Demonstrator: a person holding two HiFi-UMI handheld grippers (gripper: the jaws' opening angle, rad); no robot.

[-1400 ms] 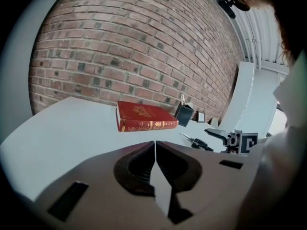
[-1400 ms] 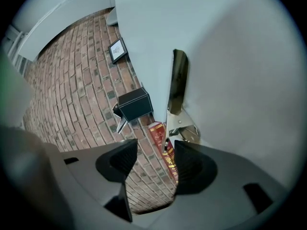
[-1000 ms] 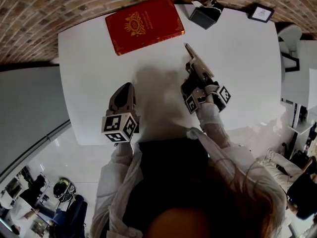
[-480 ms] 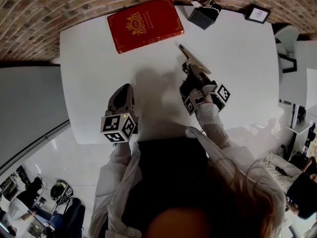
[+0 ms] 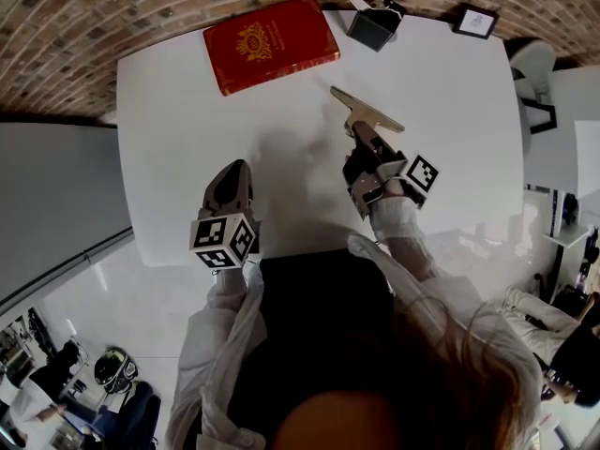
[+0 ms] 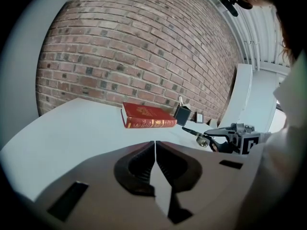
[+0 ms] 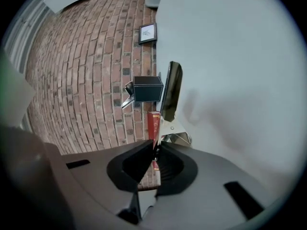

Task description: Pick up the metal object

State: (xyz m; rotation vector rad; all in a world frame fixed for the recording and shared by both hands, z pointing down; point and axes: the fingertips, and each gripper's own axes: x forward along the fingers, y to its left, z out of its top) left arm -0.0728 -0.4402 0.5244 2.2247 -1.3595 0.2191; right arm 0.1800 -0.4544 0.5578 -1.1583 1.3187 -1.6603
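Right tool [image 5: 360,134] pinches the metal object [image 5: 367,111] by its near tab, right of centre on the counter [image 5: 187,157], and the object looks just clear of the surface. Left tool [image 5: 232,174] is pressed together and empty. Risk: the grip is on a thin edge and the bar overhangs the tips, so it may pivot or slip. The bar's long axis runs far-left to near-right, with the tab pointing near.

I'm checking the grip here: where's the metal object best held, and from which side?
Pinch the metal object by the narrow tab at its near end, coming from the person's side; its far end is a long thin bar set crosswise, too wide to span. The right gripper is shut on that tab.
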